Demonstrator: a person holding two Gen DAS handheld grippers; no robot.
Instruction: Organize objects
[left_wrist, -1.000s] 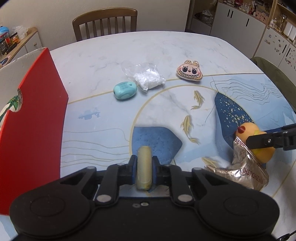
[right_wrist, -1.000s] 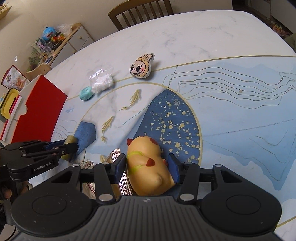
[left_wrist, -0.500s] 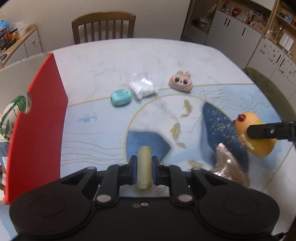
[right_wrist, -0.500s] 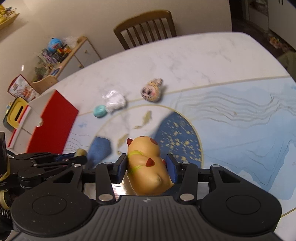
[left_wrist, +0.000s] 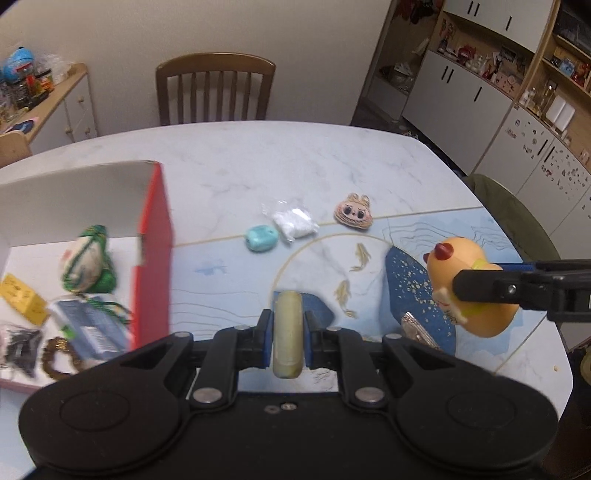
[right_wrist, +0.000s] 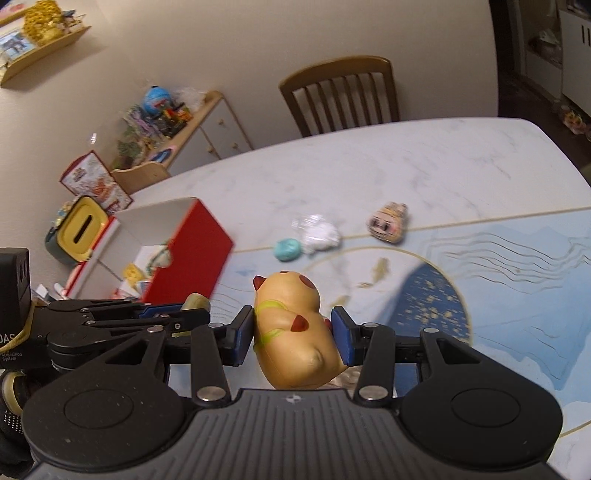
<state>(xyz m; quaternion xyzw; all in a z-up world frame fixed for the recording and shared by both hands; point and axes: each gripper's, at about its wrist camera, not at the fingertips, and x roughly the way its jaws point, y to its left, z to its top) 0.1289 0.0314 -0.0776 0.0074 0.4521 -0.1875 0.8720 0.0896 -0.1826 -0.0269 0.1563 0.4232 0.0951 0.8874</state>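
Left gripper (right_wrist: 173, 314) body: partial "Acquisition System".

Both tools have lifted their toys, exposing the red box's (left_wrist: 155, 258) inside.

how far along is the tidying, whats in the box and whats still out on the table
Partly done. The red cardboard box already holds a green-and-white pouch, a yellow packet and other small items. In hand: the left gripper clamps a pale yellow oblong piece, and the right gripper clamps an orange squishy animal toy. Left on the table: a teal pebble-shaped object, a clear bag of white material, a bunny-face charm and a crumpled foil wrapper.
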